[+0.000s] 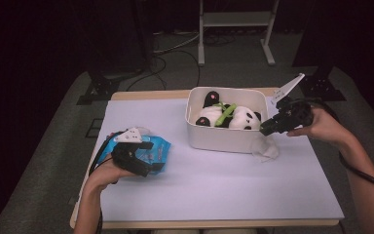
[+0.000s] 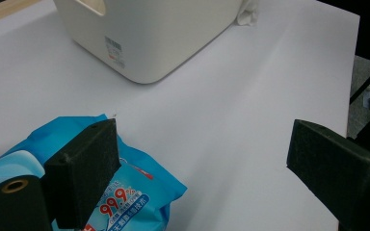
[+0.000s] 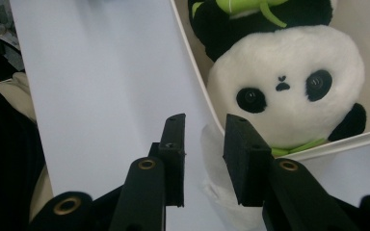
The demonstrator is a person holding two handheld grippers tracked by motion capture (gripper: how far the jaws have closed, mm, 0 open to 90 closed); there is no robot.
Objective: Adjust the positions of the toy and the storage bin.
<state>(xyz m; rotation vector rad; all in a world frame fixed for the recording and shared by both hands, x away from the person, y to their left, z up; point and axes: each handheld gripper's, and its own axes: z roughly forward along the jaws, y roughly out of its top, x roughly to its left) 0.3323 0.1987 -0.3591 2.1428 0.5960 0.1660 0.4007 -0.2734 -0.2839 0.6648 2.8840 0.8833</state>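
A: Right gripper (image 3: pixel 204 118) state?

B: Jaws parted, narrow gap. Not clamped on anything, as far as can be told. Wipe (image 3: pixel 214 159) visible through the gap, lower down, crumpled on the table (image 1: pixel 214 185) and touching the bin (image 1: pixel 219 139) at its near right corner.

A: Left gripper (image 2: pixel 202 127)?

B: Wide open, nothing gripped. One jaw over the pack (image 2: pixel 144 183), the other over bare table. Pack lying flat near the left edge, well apart from the bin.

A: Handling of the wipe?

B: Probably very light, limp, no stiffness at all. Likely damp, so may cling to the table or the bin wall. No breakage risk; tearing possible if snagged.

A: Where to grab?

B: Top of the bunched-up fold, where it stands proud of the table. Close fully, since thin material slips out of a loose pinch. Stay off the bin rim: straddling it looks easy from here, with the wall right beside the right-hand jaw.

A: Panda (image 3: pixel 284 62) in the way?

B: No. Sitting inside the bin, face up, behind the rim. Soft, harmless if brushed.

A: Pack handling, if needed?

B: Slick film, squashy, some weight. Better gripped across the short side, away from the flap.
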